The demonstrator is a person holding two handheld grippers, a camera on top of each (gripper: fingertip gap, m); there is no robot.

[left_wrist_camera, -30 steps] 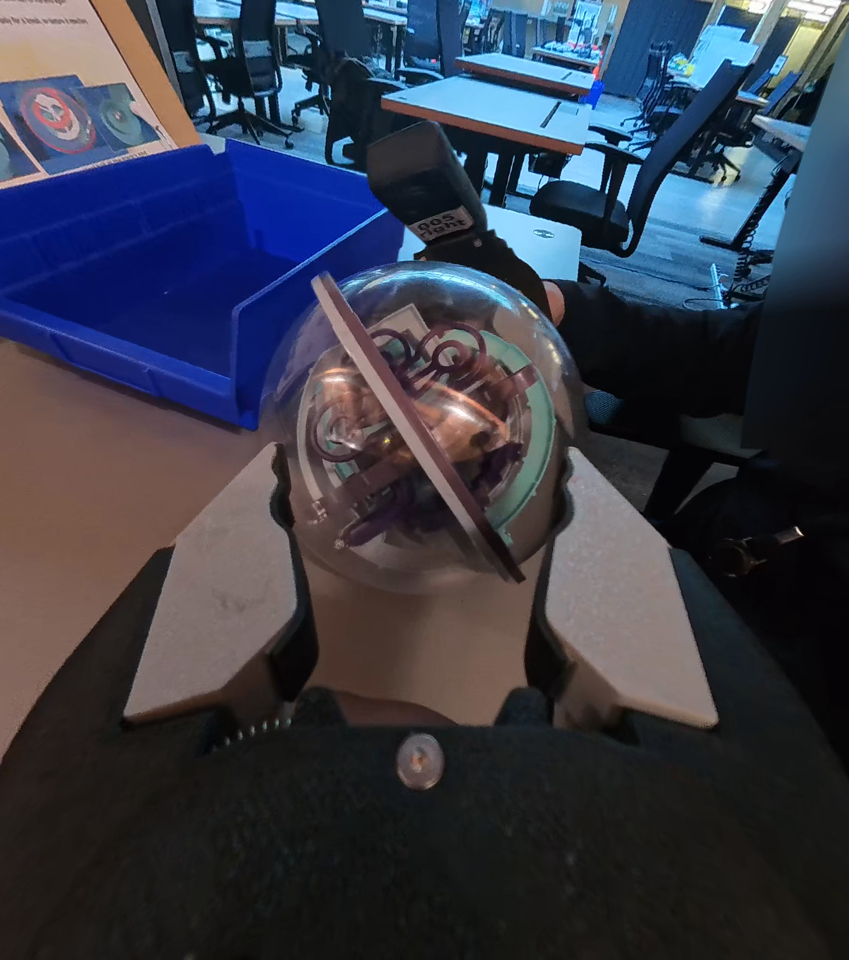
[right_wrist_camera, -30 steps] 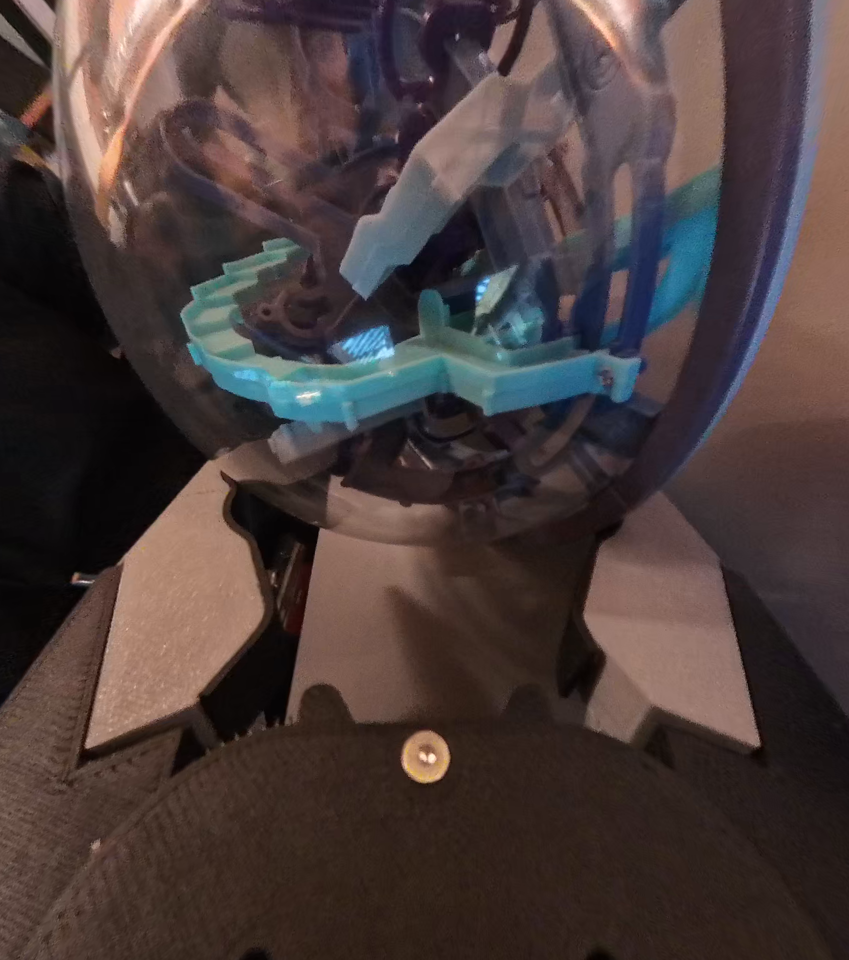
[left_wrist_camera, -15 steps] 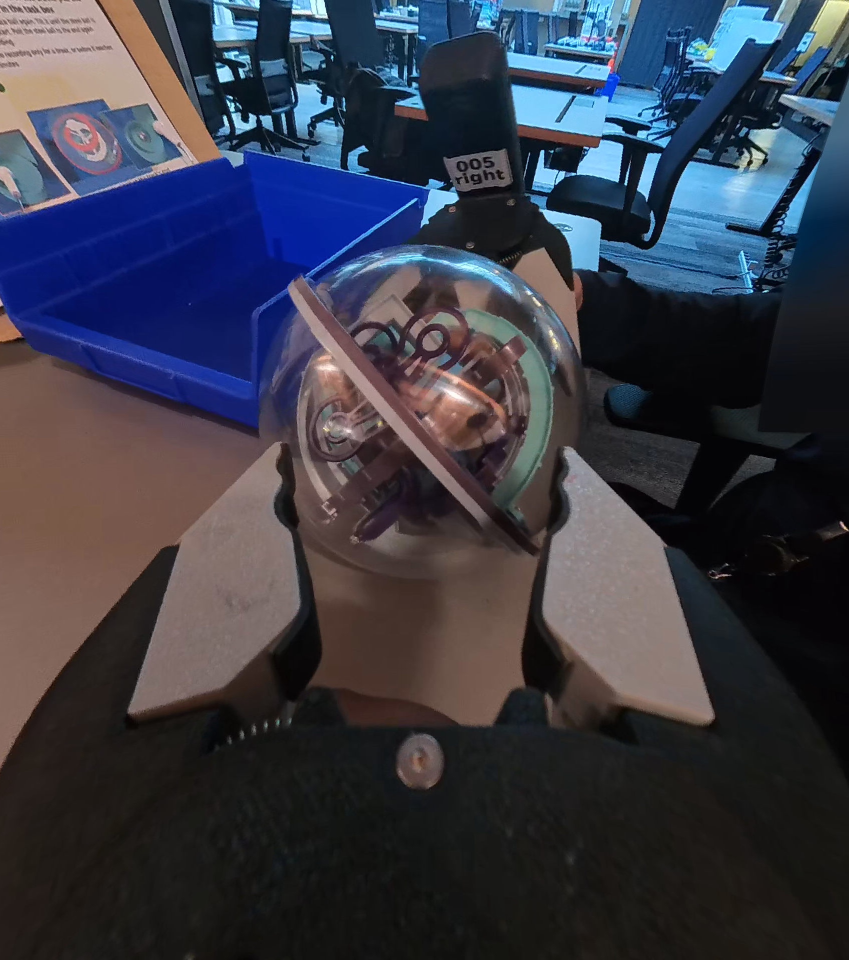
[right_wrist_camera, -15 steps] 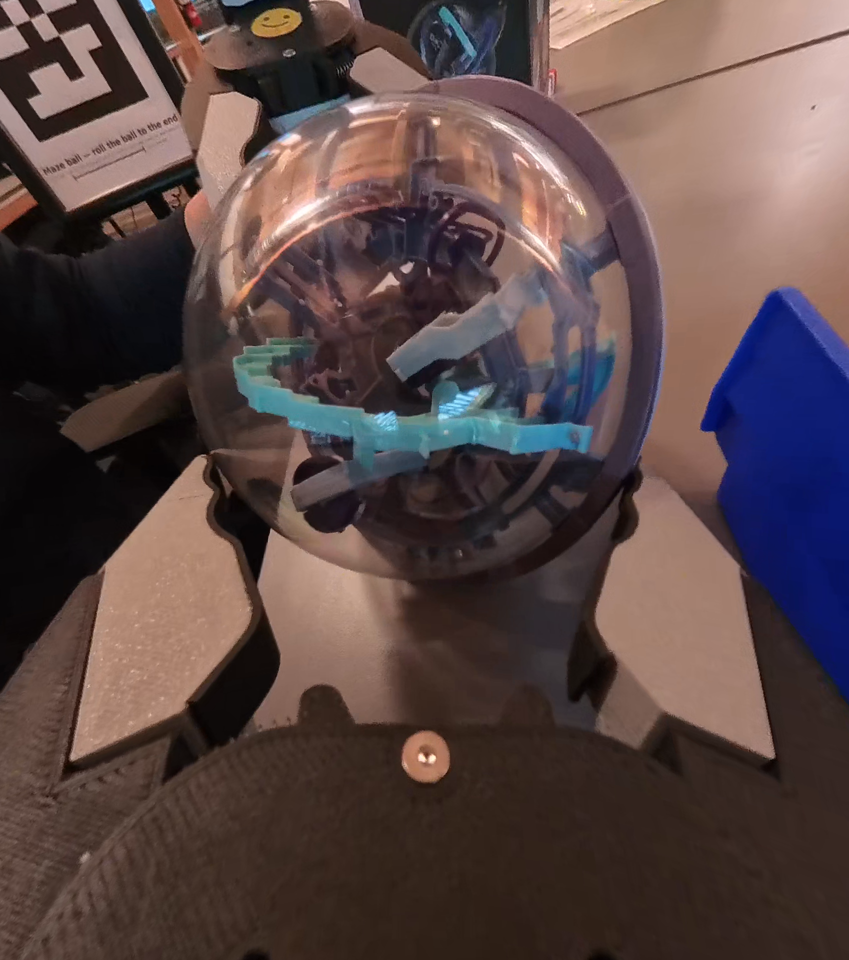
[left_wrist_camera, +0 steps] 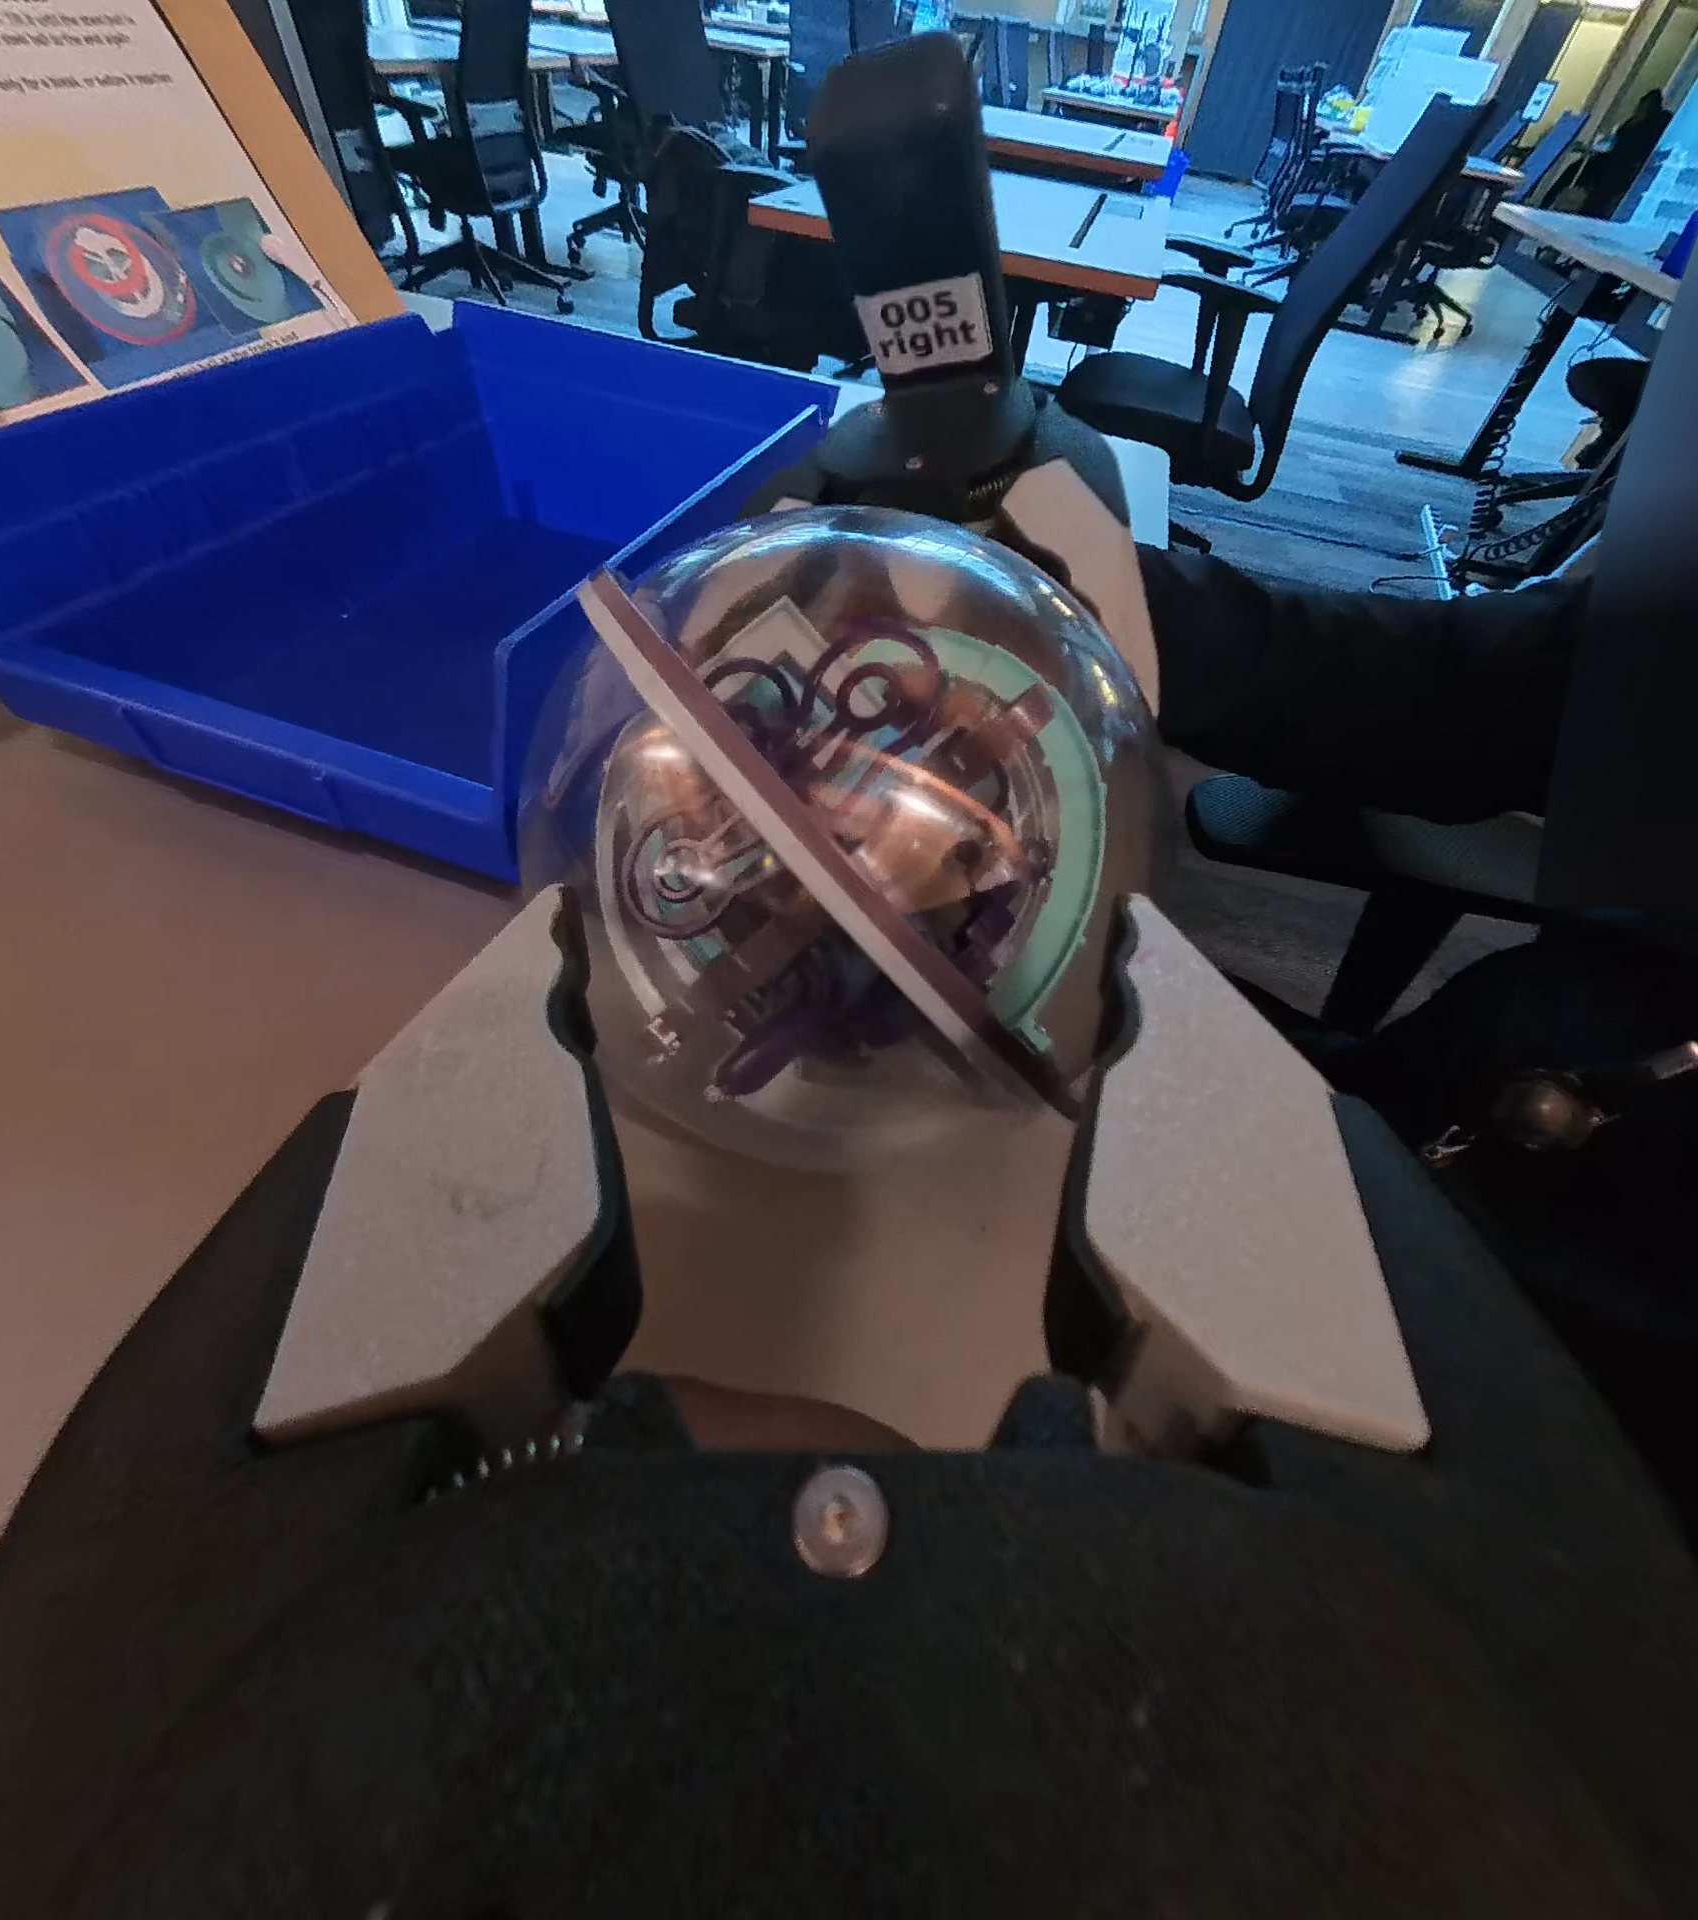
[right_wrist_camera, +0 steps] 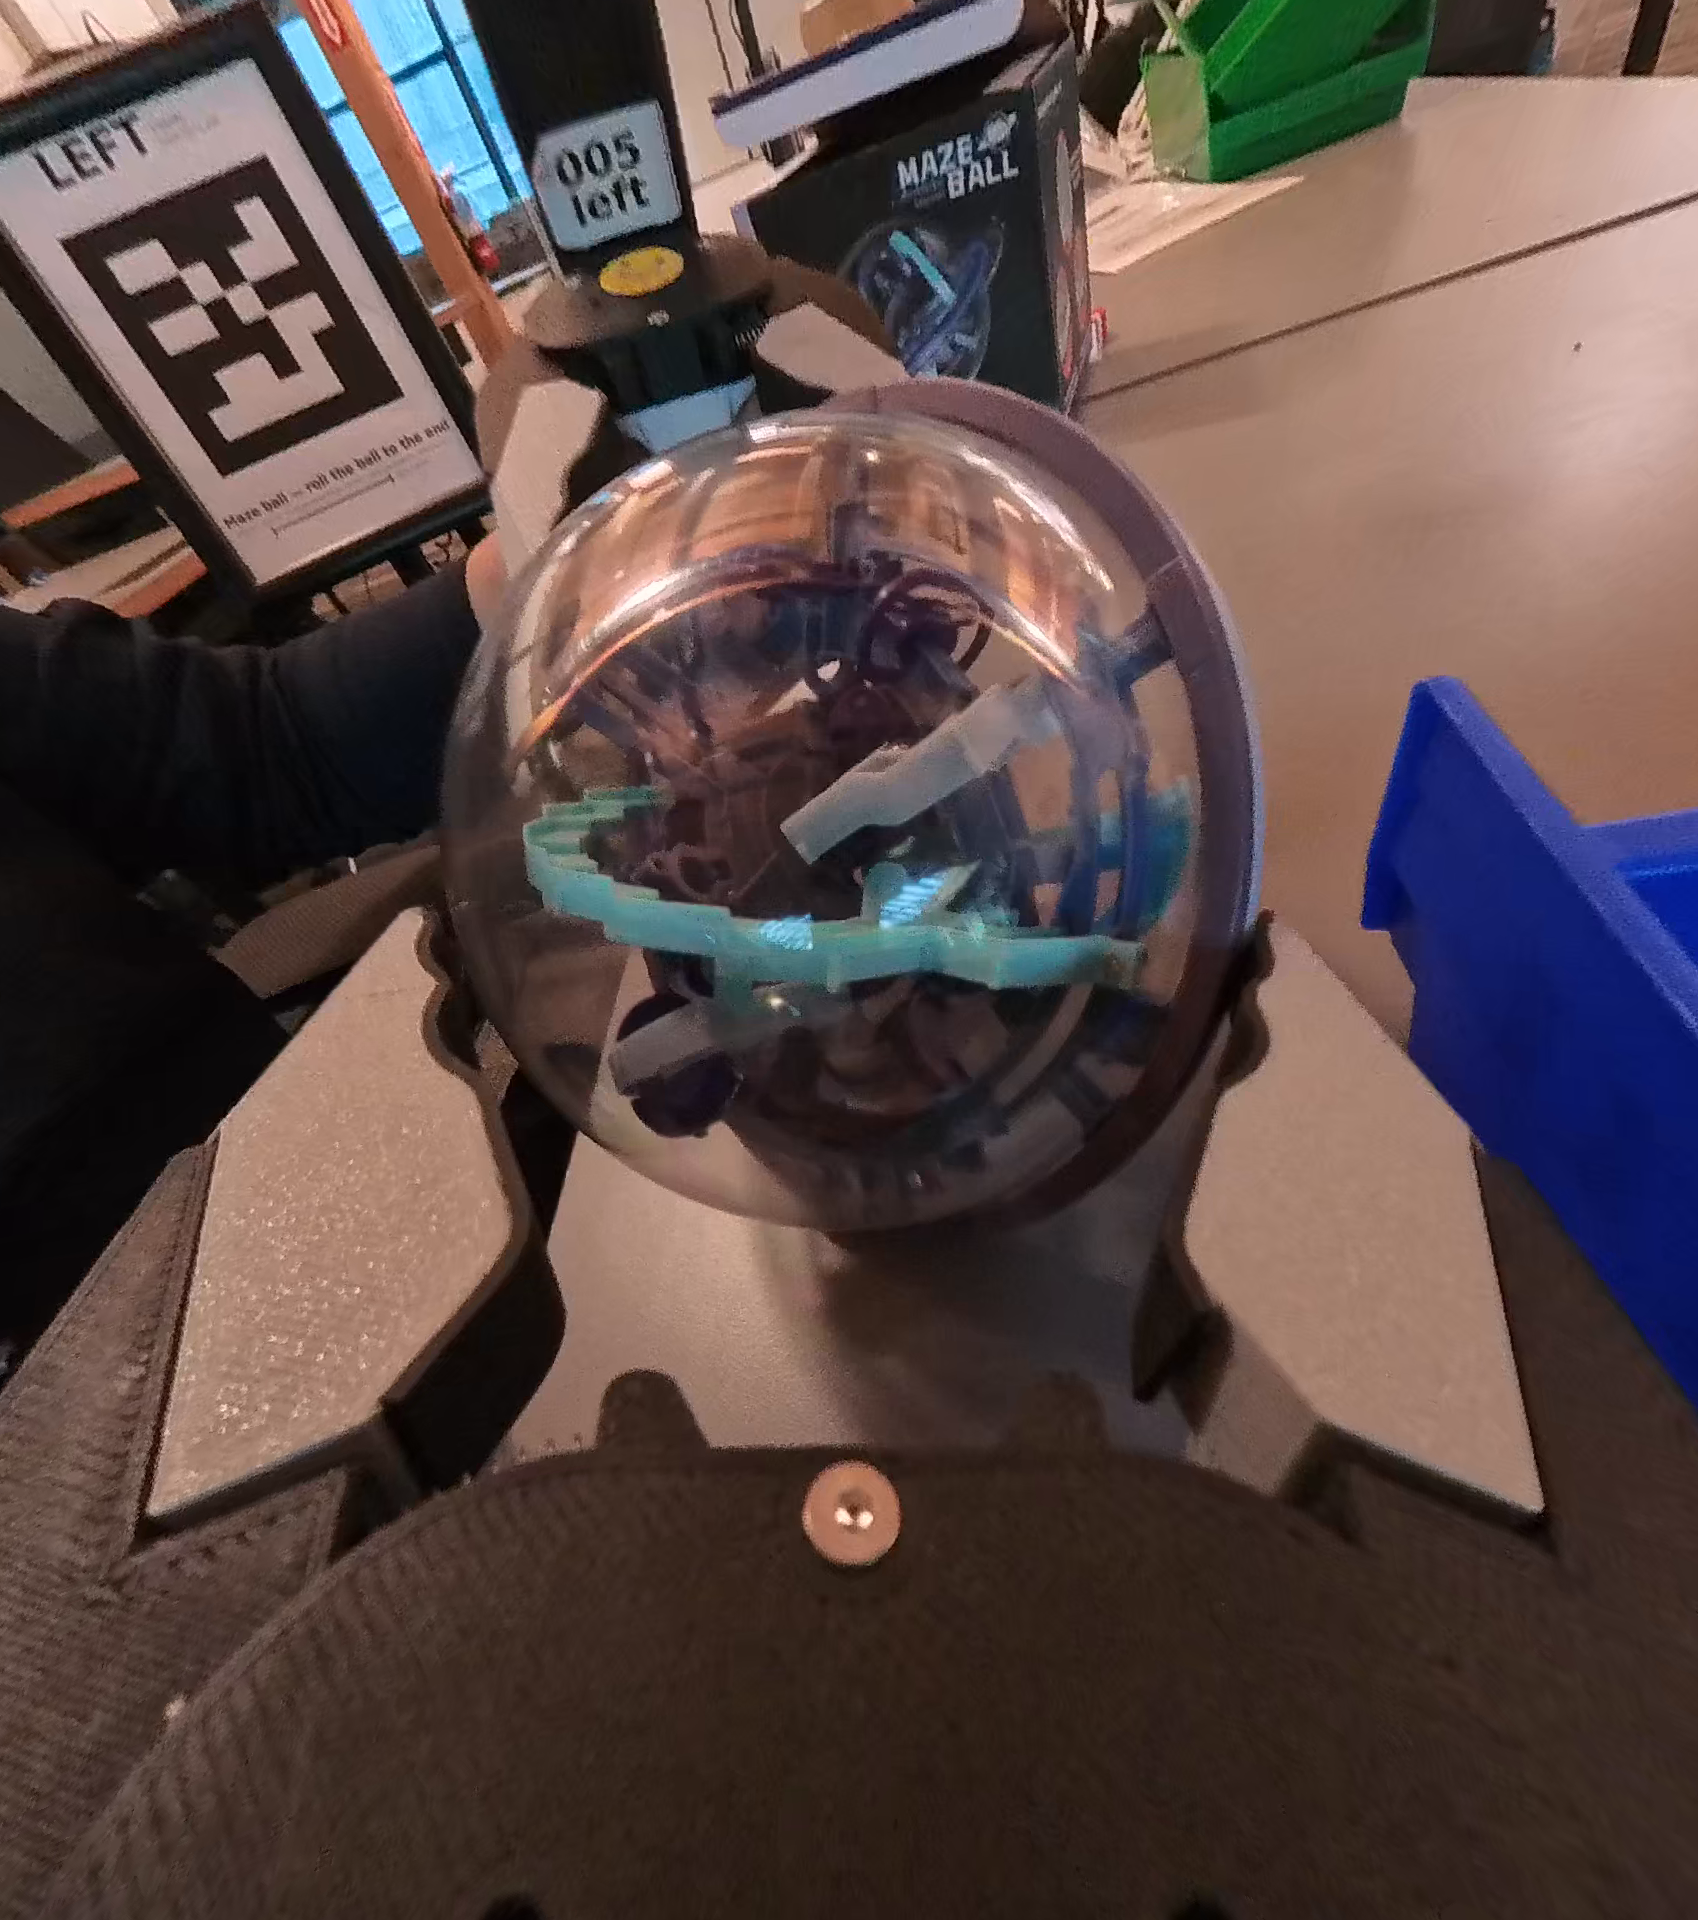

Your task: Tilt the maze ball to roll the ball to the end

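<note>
Office desks and chairs fill the background beyond my worktop (left_wrist_camera: 97, 1039). Since a second ago I've pulled the right gripper (right_wrist_camera: 845, 987) back and levelled the maze ball (left_wrist_camera: 834, 831), so its track should run flatter. Both grippers clamp it from opposite sides, left gripper (left_wrist_camera: 840, 997) too, beside the blue bin (left_wrist_camera: 305, 582), near the worktop's front edge.

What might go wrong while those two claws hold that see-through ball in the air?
1. The maze ball is smooth, round and clear, and both the left gripper and the right gripper pinch it only near its lower sides, so a strong tilt could let it slip and fall to the table.
2. The blue bin sits close beside the ball; a wide swing might knock it.
3. The tracks inside are narrow, so the small ball may drop off.
</note>
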